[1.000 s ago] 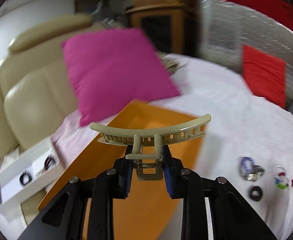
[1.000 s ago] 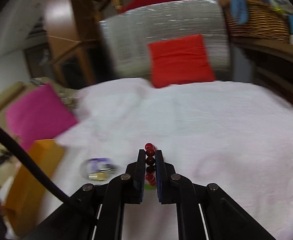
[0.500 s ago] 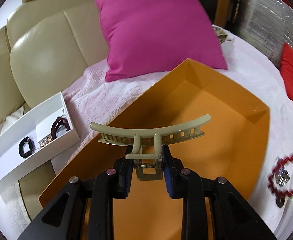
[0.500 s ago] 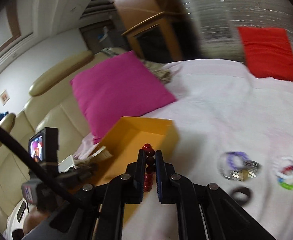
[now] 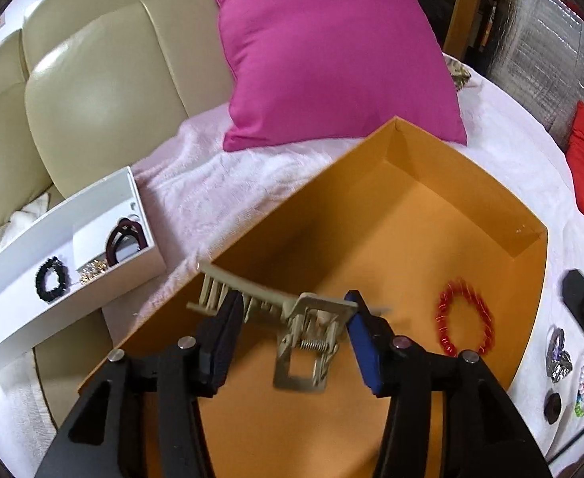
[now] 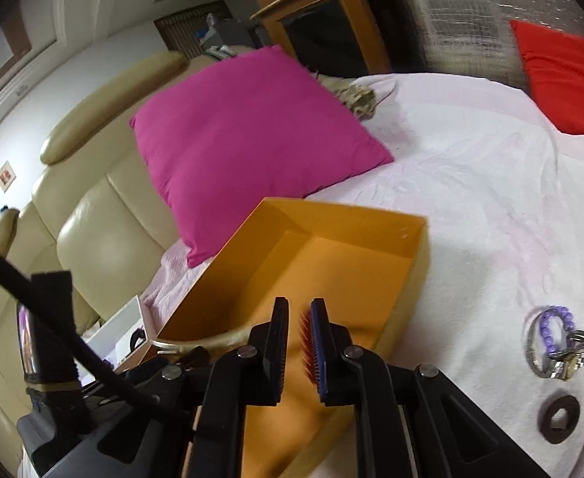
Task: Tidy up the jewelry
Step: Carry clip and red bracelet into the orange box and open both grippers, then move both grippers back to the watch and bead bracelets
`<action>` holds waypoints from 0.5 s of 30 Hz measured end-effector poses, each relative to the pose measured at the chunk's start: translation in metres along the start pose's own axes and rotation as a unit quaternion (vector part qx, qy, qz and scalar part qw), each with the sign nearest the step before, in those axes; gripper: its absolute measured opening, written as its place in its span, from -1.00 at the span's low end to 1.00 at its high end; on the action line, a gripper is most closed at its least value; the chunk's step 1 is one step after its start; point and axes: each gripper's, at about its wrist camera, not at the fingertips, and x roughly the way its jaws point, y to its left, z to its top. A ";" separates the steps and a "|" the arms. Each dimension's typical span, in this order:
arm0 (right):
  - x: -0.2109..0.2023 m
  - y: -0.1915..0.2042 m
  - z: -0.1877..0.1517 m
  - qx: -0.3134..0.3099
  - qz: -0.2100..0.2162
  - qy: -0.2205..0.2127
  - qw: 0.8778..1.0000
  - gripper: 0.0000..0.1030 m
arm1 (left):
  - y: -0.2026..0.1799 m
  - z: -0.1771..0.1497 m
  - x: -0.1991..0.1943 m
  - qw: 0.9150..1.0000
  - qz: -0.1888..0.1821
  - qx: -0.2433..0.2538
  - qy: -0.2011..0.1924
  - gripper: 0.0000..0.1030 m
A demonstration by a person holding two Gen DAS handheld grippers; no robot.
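My left gripper is open over the orange box. A beige hair claw clip hangs tilted and blurred between its fingers, loose of the pads. A red bead bracelet lies blurred inside the box at its right side. My right gripper is open above the orange box, with a red blur of the bracelet between its pads. The clip's curved end shows at the left of the right wrist view.
A white tray with dark hair ties sits left of the box on the cream sofa. A magenta cushion lies behind the box. A purple bracelet and watch and a dark ring lie on the white cloth at right.
Both grippers moved over the orange box and opened. The clip has tipped loose between the left fingers, and the red bracelet has left the right gripper and lies in the box.
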 end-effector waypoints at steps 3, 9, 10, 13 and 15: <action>-0.027 -0.020 0.004 0.014 -0.008 -0.021 1.000 -0.69 | -0.006 -0.002 -0.008 1.000 0.009 0.008 -0.021 0.03; -0.080 -0.068 0.002 0.017 -0.039 -0.041 0.998 -0.69 | -0.032 -0.011 -0.029 0.996 0.011 0.043 -0.075 0.04; -0.087 -0.076 0.000 0.023 -0.042 -0.043 0.998 -0.69 | -0.038 -0.014 -0.033 0.995 0.010 0.050 -0.083 0.04; -0.120 -0.119 -0.012 0.063 -0.049 -0.053 0.995 -0.69 | -0.057 -0.020 -0.041 0.992 0.002 0.076 -0.101 0.04; -0.140 -0.146 -0.021 0.088 -0.060 -0.059 0.993 -0.69 | -0.075 -0.026 -0.048 0.989 -0.009 0.098 -0.113 0.04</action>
